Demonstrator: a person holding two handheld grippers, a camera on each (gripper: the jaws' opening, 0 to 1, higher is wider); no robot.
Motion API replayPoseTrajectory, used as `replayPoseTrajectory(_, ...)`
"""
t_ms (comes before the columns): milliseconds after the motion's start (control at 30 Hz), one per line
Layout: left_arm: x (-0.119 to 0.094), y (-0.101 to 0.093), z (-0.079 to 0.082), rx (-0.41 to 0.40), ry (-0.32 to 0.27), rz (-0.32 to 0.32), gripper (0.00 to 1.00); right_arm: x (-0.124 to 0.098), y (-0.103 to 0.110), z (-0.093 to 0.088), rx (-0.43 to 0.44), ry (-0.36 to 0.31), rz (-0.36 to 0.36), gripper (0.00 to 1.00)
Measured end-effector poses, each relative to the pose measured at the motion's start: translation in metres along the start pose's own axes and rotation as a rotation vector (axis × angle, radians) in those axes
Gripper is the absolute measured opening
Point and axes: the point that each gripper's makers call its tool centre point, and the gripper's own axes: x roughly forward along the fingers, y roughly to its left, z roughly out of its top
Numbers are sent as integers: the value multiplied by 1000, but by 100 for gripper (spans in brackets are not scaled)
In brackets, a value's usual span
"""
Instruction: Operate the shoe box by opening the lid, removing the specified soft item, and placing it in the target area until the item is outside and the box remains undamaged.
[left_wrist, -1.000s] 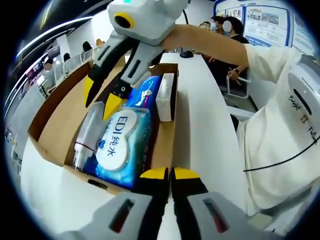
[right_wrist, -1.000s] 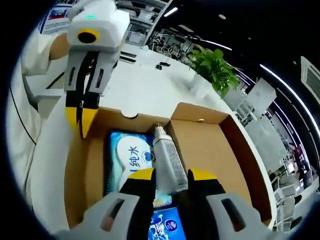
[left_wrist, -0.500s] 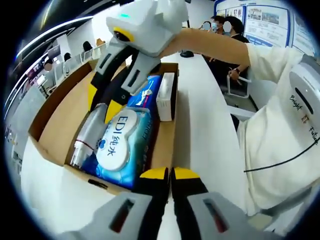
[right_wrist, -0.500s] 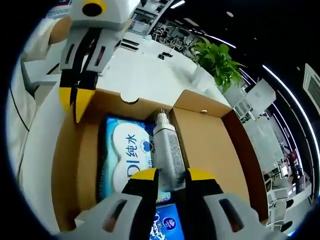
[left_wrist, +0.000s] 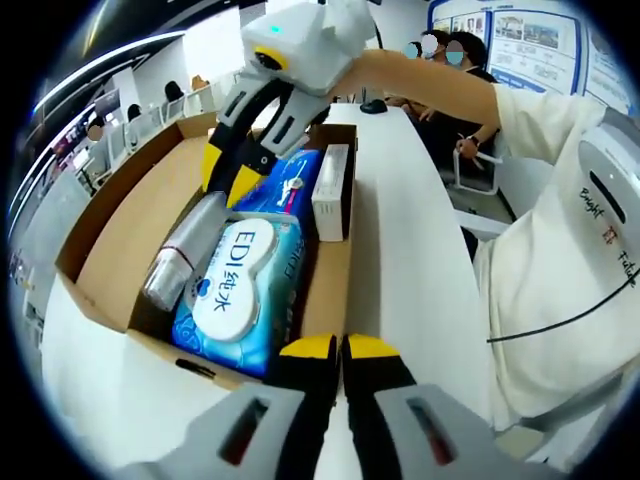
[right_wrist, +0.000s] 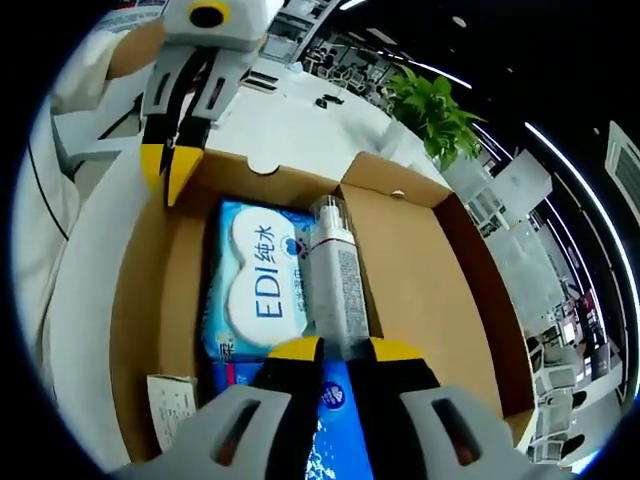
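Note:
The open cardboard shoe box (left_wrist: 110, 240) lies on a white table (left_wrist: 400, 250). Inside it, a blue and white EDI wipes pack (left_wrist: 240, 290) lies beside a grey bottle (left_wrist: 185, 255). My right gripper (left_wrist: 228, 180) reaches in from the far side. In the right gripper view its jaws (right_wrist: 335, 350) stand shut on the bottle (right_wrist: 338, 275), whose near end is raised, with the wipes pack (right_wrist: 265, 285) just to its left. My left gripper (left_wrist: 340, 350) is shut with nothing seen between its jaws. Its tips (right_wrist: 168, 175) rest at the box's rim.
A second blue pack (left_wrist: 290, 185) and a small white carton (left_wrist: 330, 195) also sit in the box. The lid (right_wrist: 420, 290) lies folded open. The person's sleeve (left_wrist: 560, 260) is close on the right. People sit behind (left_wrist: 450, 60), and a green plant (right_wrist: 430, 115) stands beyond the table.
My right gripper's jaws have closed in on the bottle and drawn back, and the bottle has shifted and tilted up with them. The left gripper has stayed at the box rim.

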Motion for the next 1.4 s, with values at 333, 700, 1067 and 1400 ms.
replayPoseTrajectory(333,-1,0,-1,0,1,5,2,-2,6,33,-25,-98,-4,22)
replayPoseTrajectory(700,-1,0,-1,2,-6,9,2,32,21,79,-50,-126,68,24)
replayPoseTrajectory(1067,0,0,0,9,-16,9,2,48,19,72,-105,27,127,22)
replayPoseTrajectory(1400,0,0,0,13,-21,15,2,42,40,55,-155,141,270,21)
